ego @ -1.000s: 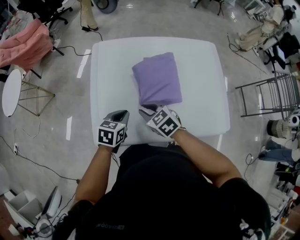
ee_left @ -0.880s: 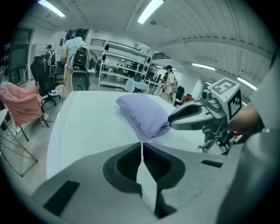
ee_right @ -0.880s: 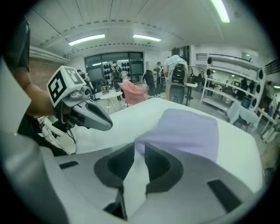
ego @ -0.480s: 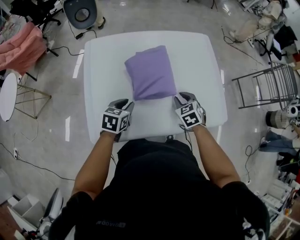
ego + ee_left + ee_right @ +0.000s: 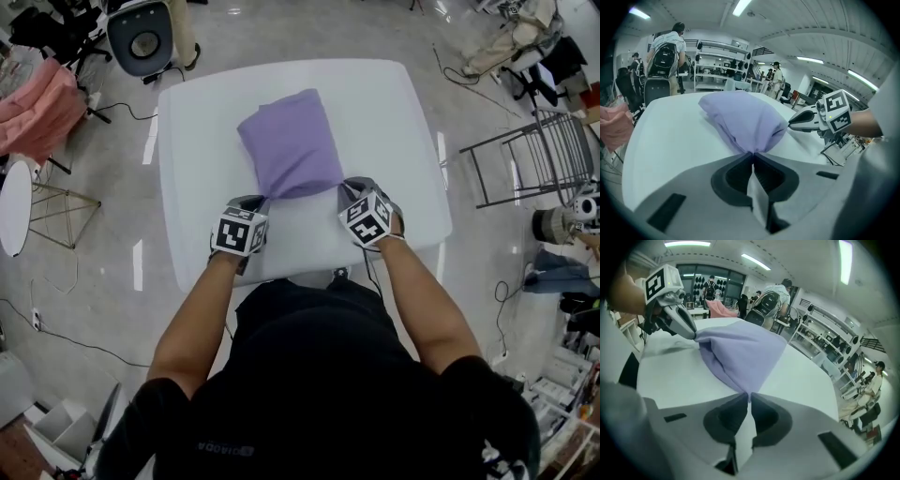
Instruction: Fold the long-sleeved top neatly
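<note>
- Long-sleeved top (image 5: 289, 142), lilac, lies as a compact folded bundle on the middle of the desk (image 5: 398, 122), with its near edge towards the person.
- Left gripper (image 5: 253, 202): the jaws have just been closing and are now clamped on the top's near left corner, with cloth pinched at their tips.
- Right gripper (image 5: 353, 188): the jaws have likewise just been closing and now bite the near right corner, drawing the fabric to a point.
- Step in hand, as I judge it: a late one. Both near corners are taken up, either for a last fold or to square the bundle.
- Next move likely calls for both grippers to lift and travel together at even height, so the layers underneath do not slide apart or skew.
- Count: one top, two grippers, one desk.
- Farther off on the left, beyond the desk, lies one pink cloth (image 5: 37, 94), apart from the work.
</note>
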Demonstrator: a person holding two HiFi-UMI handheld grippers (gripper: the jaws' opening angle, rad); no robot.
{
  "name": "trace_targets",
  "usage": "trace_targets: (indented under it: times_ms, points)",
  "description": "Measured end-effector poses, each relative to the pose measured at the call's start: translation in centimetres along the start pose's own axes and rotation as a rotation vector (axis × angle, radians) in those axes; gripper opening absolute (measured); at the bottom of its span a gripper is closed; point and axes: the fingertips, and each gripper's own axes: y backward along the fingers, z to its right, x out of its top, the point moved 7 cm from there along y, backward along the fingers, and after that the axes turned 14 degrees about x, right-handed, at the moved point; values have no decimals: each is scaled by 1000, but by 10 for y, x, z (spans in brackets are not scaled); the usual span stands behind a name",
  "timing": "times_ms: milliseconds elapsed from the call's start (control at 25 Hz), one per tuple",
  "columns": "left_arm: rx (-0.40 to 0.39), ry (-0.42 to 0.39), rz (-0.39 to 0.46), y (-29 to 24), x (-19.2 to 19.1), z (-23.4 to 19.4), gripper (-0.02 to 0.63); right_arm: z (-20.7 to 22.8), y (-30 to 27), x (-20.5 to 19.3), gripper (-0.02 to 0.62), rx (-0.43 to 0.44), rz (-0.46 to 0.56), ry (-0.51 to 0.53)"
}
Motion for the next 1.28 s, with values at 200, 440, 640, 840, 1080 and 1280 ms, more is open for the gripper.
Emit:
trace_targets:
  times_ms: [200,440,640,840,1080,1280]
  points:
    - [-6,34,-5,5,1,-5,12,12,14,-14,8,28,116,-85]
    - [-71,253,-60,8,-6,-9,9,21,13,-37,8,95,214,-271]
    - [12,249,-115,0,-20,-2,9,8,7,-43,6,110,146,-183]
    - [112,288,-130,0,-31,5,12,6,9,-41,15,140,87,-162]
    - [173,298,13,48,-33,11,14,6,52,-34,60,159,206,-199]
    - [153,322,133,92,-25,47,13,6,105,-27,58,200,344,-269]
